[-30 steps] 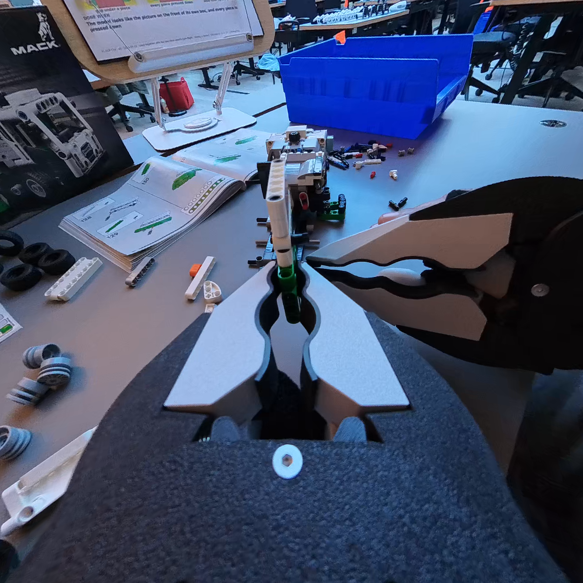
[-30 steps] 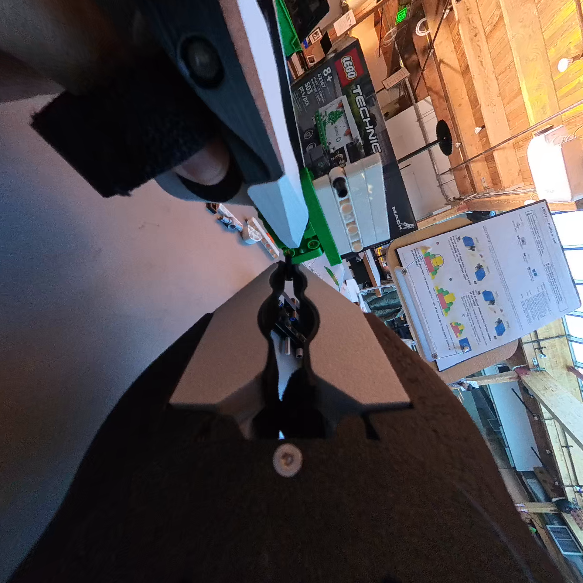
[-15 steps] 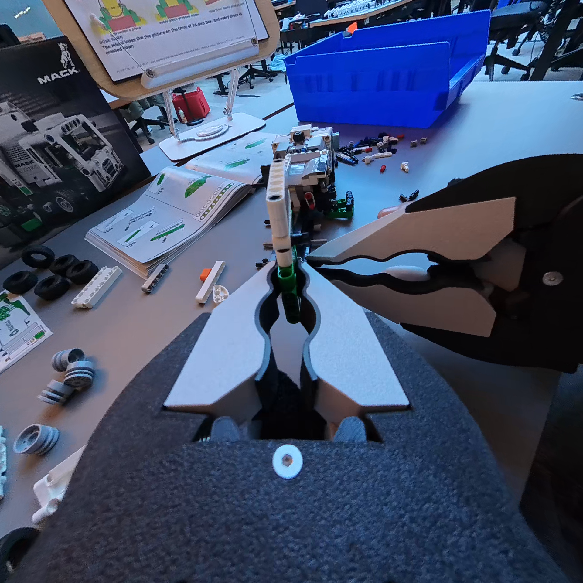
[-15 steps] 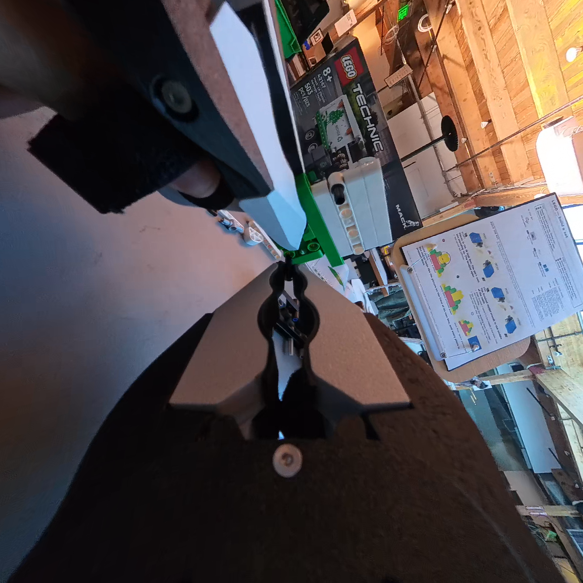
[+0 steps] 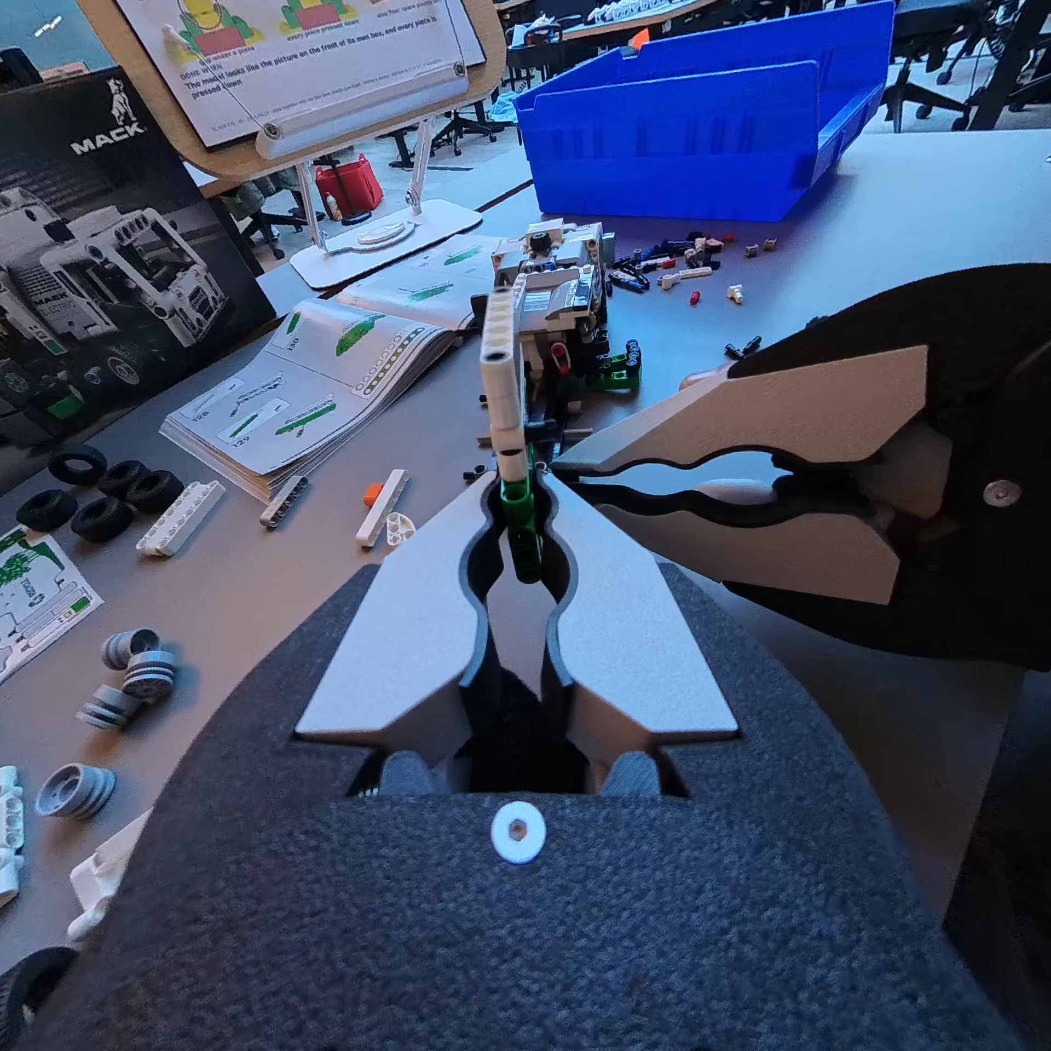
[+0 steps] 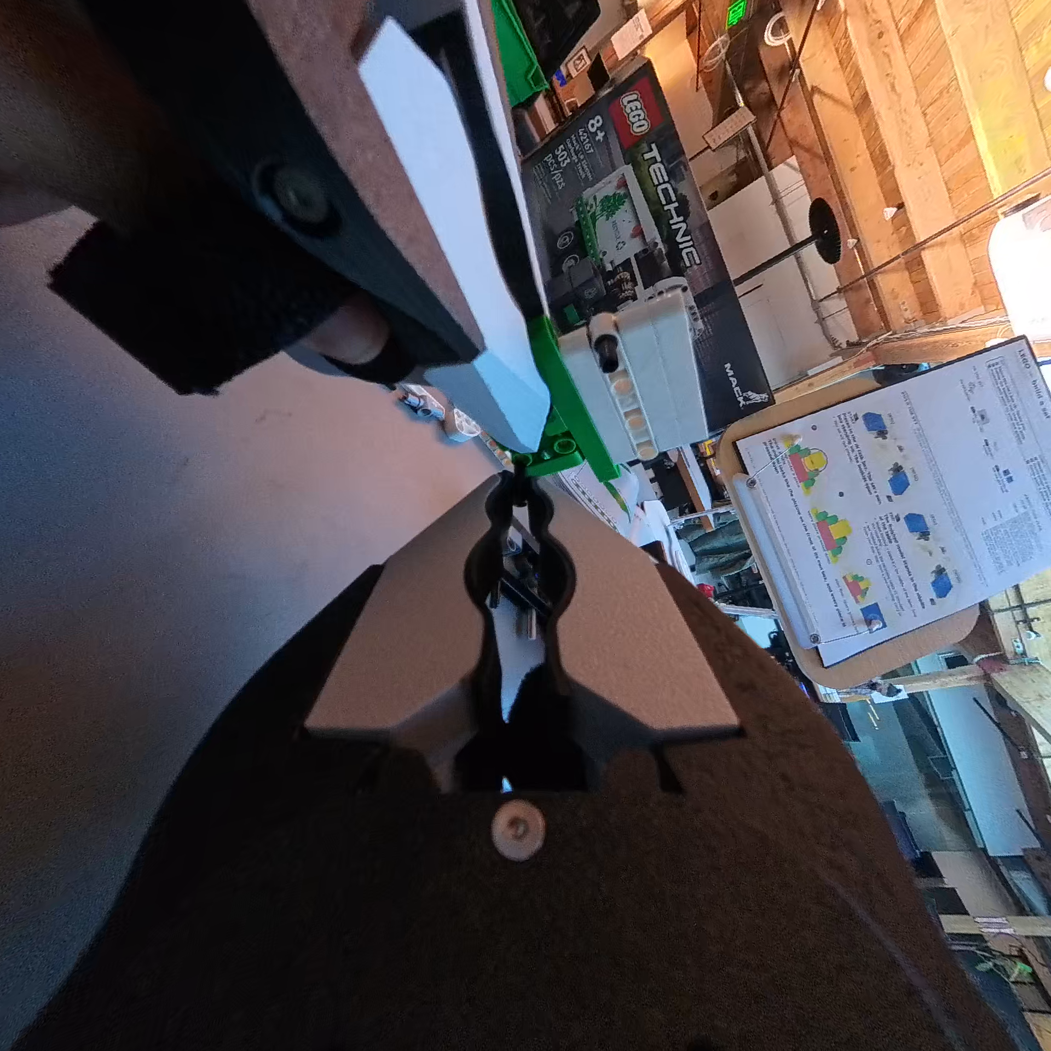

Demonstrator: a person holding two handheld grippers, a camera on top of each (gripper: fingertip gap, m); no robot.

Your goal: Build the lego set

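My left gripper [image 5: 520, 483] is shut on a green beam [image 5: 520, 534] joined to a white beam [image 5: 500, 364] that stands up from its tips. My right gripper [image 5: 560, 467] comes in from the right, its tips against the green beam at the left gripper's tips. In the right wrist view my right gripper [image 6: 518, 483] is shut, with a small black pin [image 6: 518, 475], barely visible, at its tips touching the green beam [image 6: 554, 449]. The white beams [image 6: 637, 375] and the left gripper's finger [image 6: 483, 352] are above it. The part-built truck chassis [image 5: 560, 307] stands on the table behind.
An open instruction booklet [image 5: 318, 387], the set's box [image 5: 85, 256] and a sheet on a stand [image 5: 318, 68] are at the left and back. A blue bin [image 5: 699, 131] is at the back. Small parts [image 5: 671, 267], tyres [image 5: 96, 495], grey hubs [image 5: 131, 671] and white beams [image 5: 182, 517] lie around. The tips of both grippers are at nearly the same place.
Both grippers stay shut and tip to tip at the green beam. The pair has shifted slightly over the table, so the booklet and box sit a little differently in view.
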